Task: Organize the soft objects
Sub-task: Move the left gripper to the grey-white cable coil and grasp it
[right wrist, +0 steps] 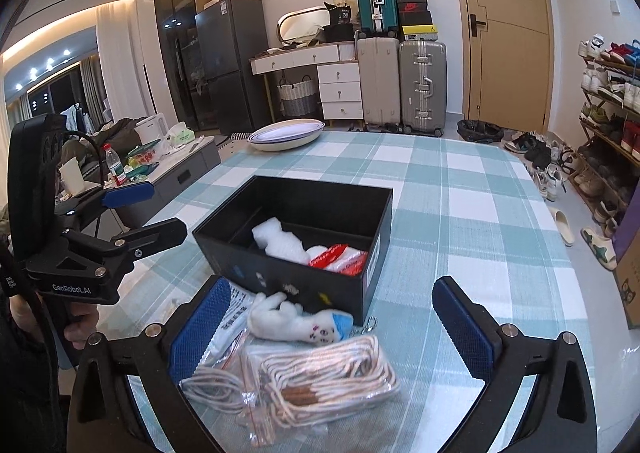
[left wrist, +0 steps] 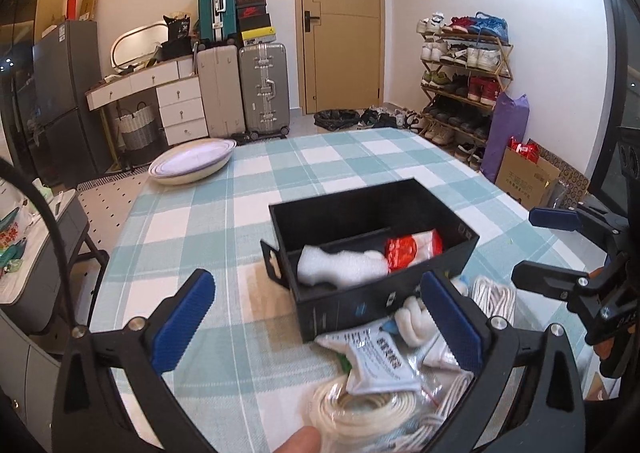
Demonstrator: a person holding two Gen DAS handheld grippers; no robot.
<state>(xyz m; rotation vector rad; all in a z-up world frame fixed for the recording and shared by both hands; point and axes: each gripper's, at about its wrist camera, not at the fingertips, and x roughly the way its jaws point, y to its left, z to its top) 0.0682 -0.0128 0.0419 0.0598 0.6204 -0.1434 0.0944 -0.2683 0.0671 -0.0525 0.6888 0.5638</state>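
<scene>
The left tool reads "GenRobot.AI" on its black body; other labels are too blurred.

Both rigs look basically identical: matte black plastic frames with chunky triangular cut-outs in the arms. The left gripper has blue ribbed rubber pads on its fingers, with round silver screws at the joints. Same deal on the right gripper, blue textured pads and shiny screw heads near the pivots. From the right wrist view you can see the other unit side-on, with white "GenRobot.AI" lettering on its black body, a black pistol-style handle and a black cable looping off it. A fingertip pokes into the bottom of the left view
</scene>
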